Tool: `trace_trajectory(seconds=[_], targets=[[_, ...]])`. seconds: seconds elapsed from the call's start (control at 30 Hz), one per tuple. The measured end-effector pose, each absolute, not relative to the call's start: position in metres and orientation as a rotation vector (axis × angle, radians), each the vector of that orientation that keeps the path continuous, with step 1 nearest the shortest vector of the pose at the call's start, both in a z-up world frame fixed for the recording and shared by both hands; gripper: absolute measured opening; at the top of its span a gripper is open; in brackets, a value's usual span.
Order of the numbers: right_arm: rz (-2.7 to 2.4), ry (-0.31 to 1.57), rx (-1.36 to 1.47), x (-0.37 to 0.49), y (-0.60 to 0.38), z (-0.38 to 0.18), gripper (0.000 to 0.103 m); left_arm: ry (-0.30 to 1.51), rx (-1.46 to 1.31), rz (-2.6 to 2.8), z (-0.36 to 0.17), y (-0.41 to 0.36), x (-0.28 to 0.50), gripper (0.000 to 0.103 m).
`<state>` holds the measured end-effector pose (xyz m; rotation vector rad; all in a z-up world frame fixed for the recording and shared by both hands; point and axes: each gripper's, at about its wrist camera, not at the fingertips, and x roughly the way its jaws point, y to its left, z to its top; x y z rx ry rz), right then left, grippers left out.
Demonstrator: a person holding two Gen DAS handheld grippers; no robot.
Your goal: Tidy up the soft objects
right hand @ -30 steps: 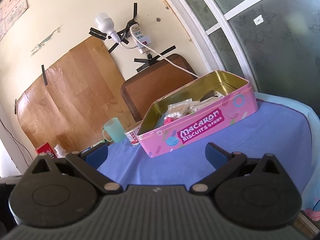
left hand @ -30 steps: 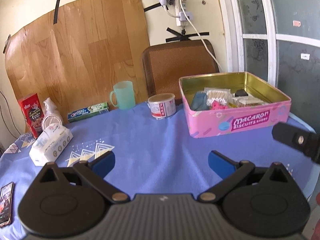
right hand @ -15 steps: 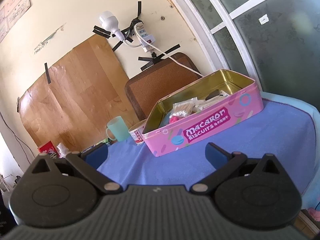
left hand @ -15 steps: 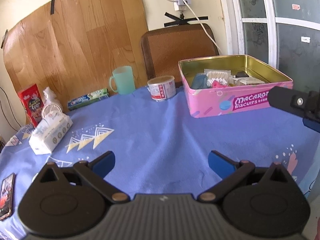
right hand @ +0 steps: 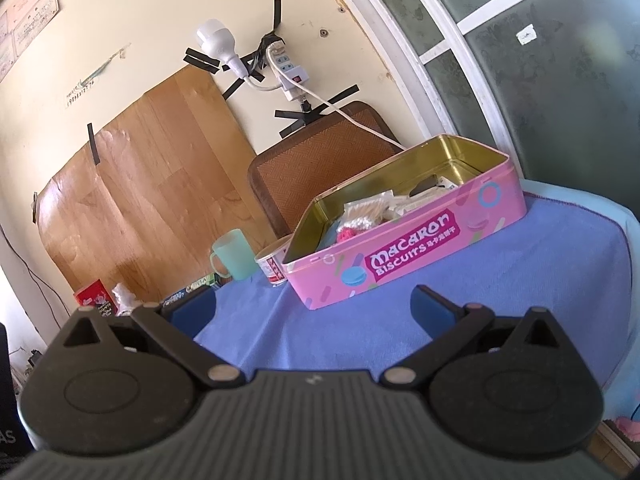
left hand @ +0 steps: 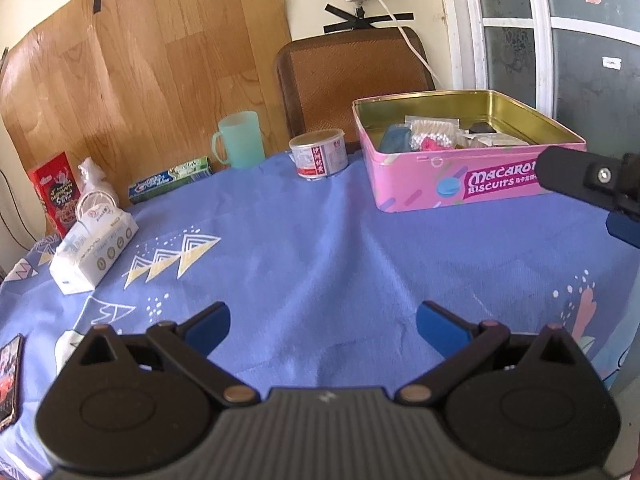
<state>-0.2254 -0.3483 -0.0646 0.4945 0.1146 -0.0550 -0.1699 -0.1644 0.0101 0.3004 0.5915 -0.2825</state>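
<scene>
A pink "Macaron Biscuits" tin (left hand: 472, 184) stands open at the far right of the blue tablecloth; it also shows in the right wrist view (right hand: 408, 256). Inside lie a blue soft item (left hand: 394, 138), a bag of cotton swabs (left hand: 432, 130), a pink-red item (left hand: 430, 144) and white packets. A white tissue pack (left hand: 94, 248) lies at the left. My left gripper (left hand: 322, 326) is open and empty above the cloth's near part. My right gripper (right hand: 312, 306) is open and empty in front of the tin; part of it shows in the left wrist view (left hand: 588, 178).
A mint cup (left hand: 240, 140), a small round tin (left hand: 318, 154), a toothpaste box (left hand: 170, 180), a red box (left hand: 56, 192) and a bagged white item (left hand: 94, 192) stand along the back. A phone (left hand: 8, 380) lies at the near left edge. A brown chair back (left hand: 352, 84) is behind the table.
My left gripper has pulled back and risen, so the tin and table look farther off. My right gripper has shifted a little; the tin sits lower in its view. Both stay open.
</scene>
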Motion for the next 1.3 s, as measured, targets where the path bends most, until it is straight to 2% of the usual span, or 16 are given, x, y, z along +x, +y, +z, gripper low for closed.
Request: trace_trajectory(seconds=[1.3], targets=[[-0.058, 0.114, 0.495, -0.2254, -0.3475, -0.0651, 0.103, 0.618, 0.337, -0.299, 0.0026, -0.1694, -0.1702, 0.103]])
